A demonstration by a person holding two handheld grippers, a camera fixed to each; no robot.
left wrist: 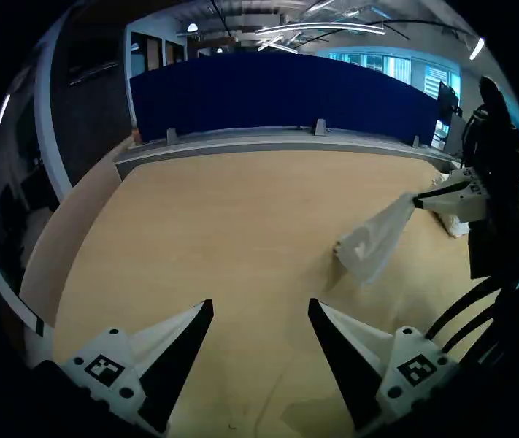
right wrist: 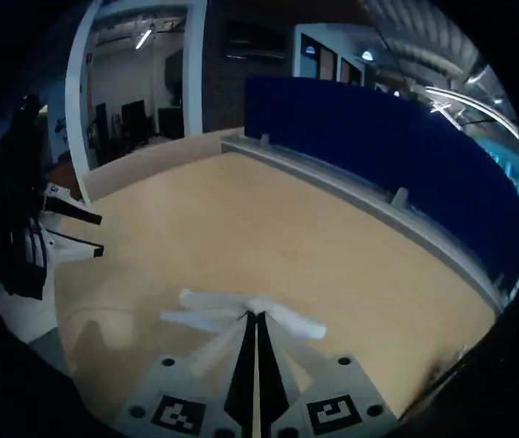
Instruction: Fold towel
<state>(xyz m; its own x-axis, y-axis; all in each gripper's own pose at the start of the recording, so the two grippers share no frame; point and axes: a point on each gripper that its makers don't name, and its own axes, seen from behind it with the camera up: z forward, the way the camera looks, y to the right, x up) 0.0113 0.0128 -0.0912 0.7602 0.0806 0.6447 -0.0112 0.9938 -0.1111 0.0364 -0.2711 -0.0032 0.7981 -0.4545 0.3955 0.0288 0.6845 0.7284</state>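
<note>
Right hand-held gripper (right wrist: 256, 315) pinches one end of the towel (left wrist: 372, 241), both fingers closed on it, so it hangs slanting over the right side of the table (left wrist: 223, 219), well short of the far edge. Left hand-held gripper (left wrist: 259, 302) is open, empty. I judge it should take the low free corner — level with the other — before folding.

We cannot see how the towel (right wrist: 202, 299) folds inside the closed right claw (right wrist: 253, 315), nor its underside.
</note>
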